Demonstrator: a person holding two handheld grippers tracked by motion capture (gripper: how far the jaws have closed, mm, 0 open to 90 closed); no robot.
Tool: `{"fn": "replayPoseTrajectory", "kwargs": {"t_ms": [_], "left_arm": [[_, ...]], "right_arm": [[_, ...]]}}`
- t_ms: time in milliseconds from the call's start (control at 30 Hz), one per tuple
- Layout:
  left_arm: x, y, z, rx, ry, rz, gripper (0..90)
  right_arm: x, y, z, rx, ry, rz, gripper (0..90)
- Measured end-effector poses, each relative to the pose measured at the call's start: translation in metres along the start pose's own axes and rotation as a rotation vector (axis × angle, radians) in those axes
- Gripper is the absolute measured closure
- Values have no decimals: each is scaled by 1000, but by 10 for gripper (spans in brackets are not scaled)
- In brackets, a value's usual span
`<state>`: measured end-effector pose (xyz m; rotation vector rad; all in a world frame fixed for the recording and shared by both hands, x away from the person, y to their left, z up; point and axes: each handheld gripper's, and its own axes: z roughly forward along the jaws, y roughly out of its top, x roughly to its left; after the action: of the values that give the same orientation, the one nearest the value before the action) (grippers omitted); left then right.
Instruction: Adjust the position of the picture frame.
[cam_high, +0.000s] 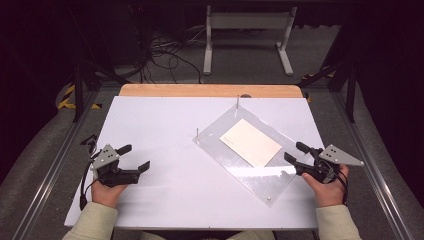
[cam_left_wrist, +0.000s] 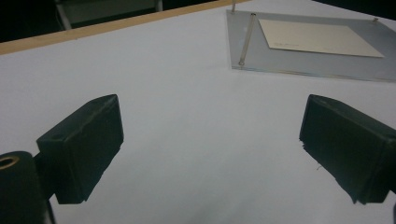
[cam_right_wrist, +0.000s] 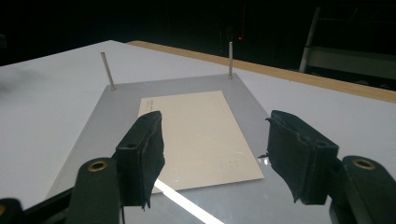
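The left gripper (cam_high: 134, 157) hovered with its black, blocky fingers (cam_left_wrist: 83, 147) released and spread wide, nothing between them, above bare white table (cam_high: 165, 170). The right gripper (cam_high: 296, 152) also had its fingers (cam_right_wrist: 142, 156) released, parted with empty space between, just over the near edge of a clear acrylic plate (cam_high: 260, 182).

Ahead of the right fingers, a cream-coloured rectangular card (cam_high: 250, 142) lay flat on that plate, well apart from the left fingers and off to their far right. The plate was a smooth, glossy rectangle set at a slant on the table, with thin metal pins (cam_right_wrist: 108, 71) standing upright at its two far corners and small fasteners at the near ones.

The table surface was matte white and smooth, with a strip of pale wood (cam_high: 210, 90) along its far edge. A wide stretch of open surface lay between the two grippers, and more beyond the left fingers.

Past the table the room was dark, with grey carpeted floor (cam_high: 240, 75), tangled black cables (cam_high: 160, 55), a white metal stand (cam_high: 247, 37) and black frame rails at both sides.
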<state>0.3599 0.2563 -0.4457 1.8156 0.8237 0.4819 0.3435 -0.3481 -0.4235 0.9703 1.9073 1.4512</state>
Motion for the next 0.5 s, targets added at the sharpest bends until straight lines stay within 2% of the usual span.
{"fn": "replayPoseTrajectory", "kwargs": {"t_ms": [233, 400, 500], "left_arm": [[1, -1, 2, 16, -16, -34, 71], [1, 0, 4, 13, -33, -42, 74], [1, 0, 5, 9, -28, -37, 74]], "right_arm": [[-2, 7, 4, 34, 7, 5, 375], [-10, 15, 11, 89, 1, -18, 395], [-16, 20, 15, 119, -10, -24, 405]]}}
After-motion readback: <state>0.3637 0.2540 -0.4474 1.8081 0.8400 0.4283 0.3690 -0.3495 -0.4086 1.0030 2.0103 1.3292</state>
